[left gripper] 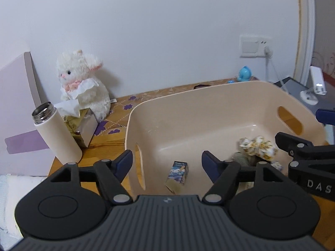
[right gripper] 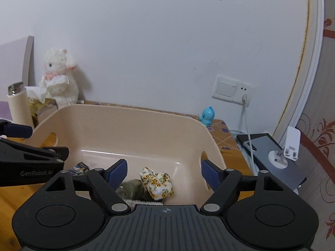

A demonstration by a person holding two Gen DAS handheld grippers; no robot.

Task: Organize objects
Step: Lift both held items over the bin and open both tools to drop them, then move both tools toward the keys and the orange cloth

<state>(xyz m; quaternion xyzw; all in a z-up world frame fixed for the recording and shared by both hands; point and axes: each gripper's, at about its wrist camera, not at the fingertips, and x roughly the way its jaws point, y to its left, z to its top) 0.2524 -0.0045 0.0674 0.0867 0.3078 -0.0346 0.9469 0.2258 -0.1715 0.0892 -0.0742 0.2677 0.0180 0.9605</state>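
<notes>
Progress looks partial from where I sit. I have both grippers held over the near edge of the bin (left gripper: 219, 96), which stands on the bench (left gripper: 100, 144). Inside it I count three things: a small carton (left gripper: 177, 172) lying near the left wall, a floral cloth bundle (right gripper: 157, 183) toward the right, and a dull green wad (right gripper: 132, 186) touching that bundle. I judge those as already sorted.

My left gripper (left gripper: 167, 162) has its fingers spread wide with nothing between them; the carton lies below in the gap, on the bin floor, and I see no contact. My right gripper (right gripper: 164, 171) is likewise spread and empty, with the bundle lying below its gap.

Still out on the bench, as far as I can see: a bottle (left gripper: 55, 133) with no cap, standing just left of the bin; a tissue box (left gripper: 83, 125) behind it; a plush lamb (left gripper: 83, 83) against the wall; and a blue toy (right gripper: 207, 116) beyond the bin's far right corner. A dark tablet (right gripper: 268, 156) and a white stand (right gripper: 290, 148) sit to the right, off the bench proper, I think.

Which of these belong in the bin I cannot tell from the task wording. My guess is the blue toy and bottle are the likeliest leftovers, so I judge the job perhaps midway, with both hands free for the next pick
</notes>
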